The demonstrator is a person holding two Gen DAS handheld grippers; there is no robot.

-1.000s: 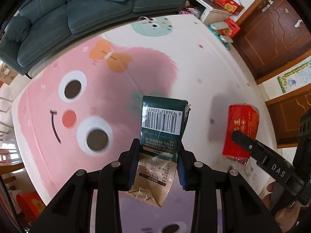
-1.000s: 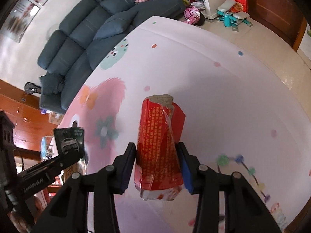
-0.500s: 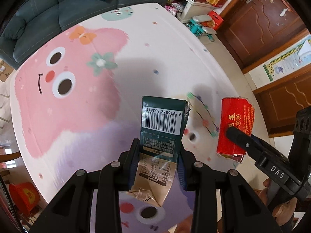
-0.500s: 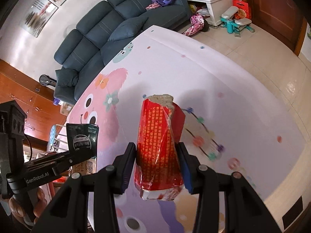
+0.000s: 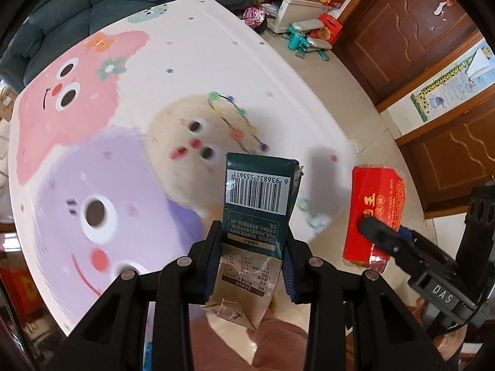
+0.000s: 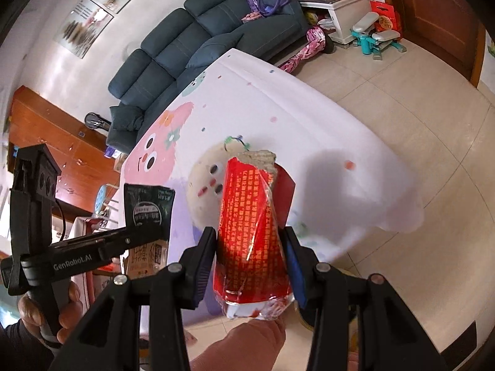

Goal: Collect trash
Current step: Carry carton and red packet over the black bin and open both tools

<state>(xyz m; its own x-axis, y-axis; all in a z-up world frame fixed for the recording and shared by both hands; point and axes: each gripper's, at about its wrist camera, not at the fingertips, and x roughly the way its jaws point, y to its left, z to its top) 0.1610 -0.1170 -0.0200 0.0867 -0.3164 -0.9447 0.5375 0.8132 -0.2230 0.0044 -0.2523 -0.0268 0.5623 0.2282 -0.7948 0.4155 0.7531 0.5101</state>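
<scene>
Left tool (image 5: 252,266) clamped on dark green barcode-printed carton (image 5: 258,213); right tool (image 6: 250,266) clamped on crumpled red foil wrapper (image 6: 252,238). Both held above cartoon-print play mat (image 5: 123,142), blue-grey sofa (image 6: 198,37) beyond.

The green carton (image 5: 258,204) bears barcode 6936832533611; claw arms read "DAS" (image 5: 444,293) and "GenRobot.AI" (image 6: 72,266).

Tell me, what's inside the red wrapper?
A pale, crumbly-looking wafer or biscuit pokes out of the torn top of the red wrapper. The wrapper hides how much more is inside.
</scene>
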